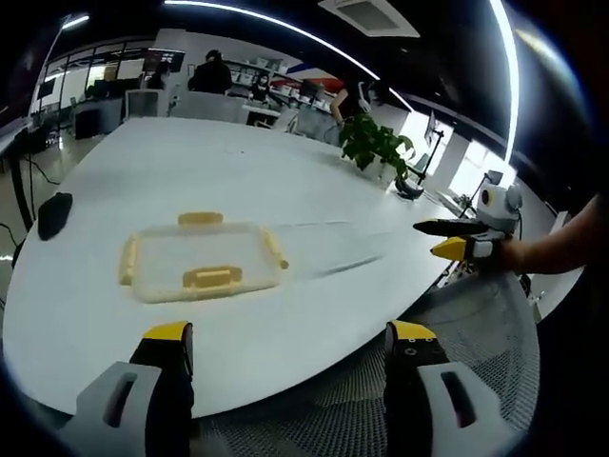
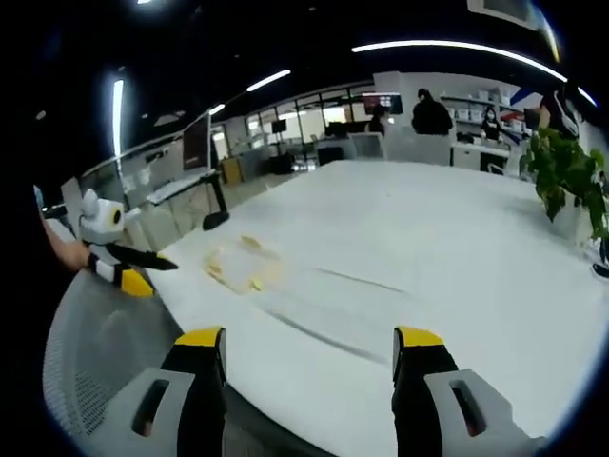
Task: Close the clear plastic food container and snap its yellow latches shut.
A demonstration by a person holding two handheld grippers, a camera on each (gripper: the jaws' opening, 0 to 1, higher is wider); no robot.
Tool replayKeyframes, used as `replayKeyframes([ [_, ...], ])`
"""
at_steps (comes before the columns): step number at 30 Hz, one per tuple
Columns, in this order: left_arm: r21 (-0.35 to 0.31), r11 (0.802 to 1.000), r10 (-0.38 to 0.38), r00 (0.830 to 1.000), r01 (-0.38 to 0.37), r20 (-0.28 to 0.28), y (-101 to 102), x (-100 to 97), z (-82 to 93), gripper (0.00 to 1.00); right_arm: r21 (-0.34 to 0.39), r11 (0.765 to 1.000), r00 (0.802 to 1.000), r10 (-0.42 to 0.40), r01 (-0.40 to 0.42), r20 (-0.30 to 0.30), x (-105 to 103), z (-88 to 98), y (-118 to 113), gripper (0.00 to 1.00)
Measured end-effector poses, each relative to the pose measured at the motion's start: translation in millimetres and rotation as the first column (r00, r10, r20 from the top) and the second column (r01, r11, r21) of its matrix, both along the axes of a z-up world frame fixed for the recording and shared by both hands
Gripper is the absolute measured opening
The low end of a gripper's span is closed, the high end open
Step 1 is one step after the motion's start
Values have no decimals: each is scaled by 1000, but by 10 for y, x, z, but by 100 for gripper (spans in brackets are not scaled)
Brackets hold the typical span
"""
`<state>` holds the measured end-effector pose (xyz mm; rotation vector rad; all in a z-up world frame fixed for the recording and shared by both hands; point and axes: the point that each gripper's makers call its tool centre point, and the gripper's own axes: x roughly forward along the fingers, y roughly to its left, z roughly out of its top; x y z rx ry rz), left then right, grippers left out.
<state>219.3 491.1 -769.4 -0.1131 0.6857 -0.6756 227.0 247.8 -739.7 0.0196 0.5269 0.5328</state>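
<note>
A clear plastic food container [image 1: 203,262] lies flat on the white table [image 1: 238,171], its lid on top and a yellow latch on each side. Whether the latches are snapped down I cannot tell. My left gripper [image 1: 290,333] stands open near the table's front edge, short of the container, with nothing between its jaws. My right gripper [image 1: 455,238] comes in from the right, held by a hand, beyond the table's edge. In the right gripper view the container [image 2: 240,262] looks small and blurred, my right gripper [image 2: 309,338] is open and empty, and my left gripper [image 2: 128,267] is at the left.
A potted plant [image 1: 376,143] stands at the table's far right, and a black object [image 1: 54,214] lies near its left edge. A grey mesh chair back [image 1: 476,333] sits below the grippers. Desks, monitors and people are at the back of the room.
</note>
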Motion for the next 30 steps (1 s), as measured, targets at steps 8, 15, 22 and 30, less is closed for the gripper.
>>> replayKeyframes([
  [8,22,1000,-4,1000,4,-24,20,6,1,83,-7,1000,999,-3,3,54,45,182,-24,61],
  [15,-9,1000,14,1000,-14,-22,15,139,172,85,109,994,994,21,-33,106,58,532,146,73],
  [22,-4,1000,0,999,0,-53,7,102,132,85,72,997,996,27,-33,81,55,385,113,72],
  [30,16,1000,-2,999,3,-39,30,88,140,82,75,997,997,12,-18,76,71,399,105,72],
])
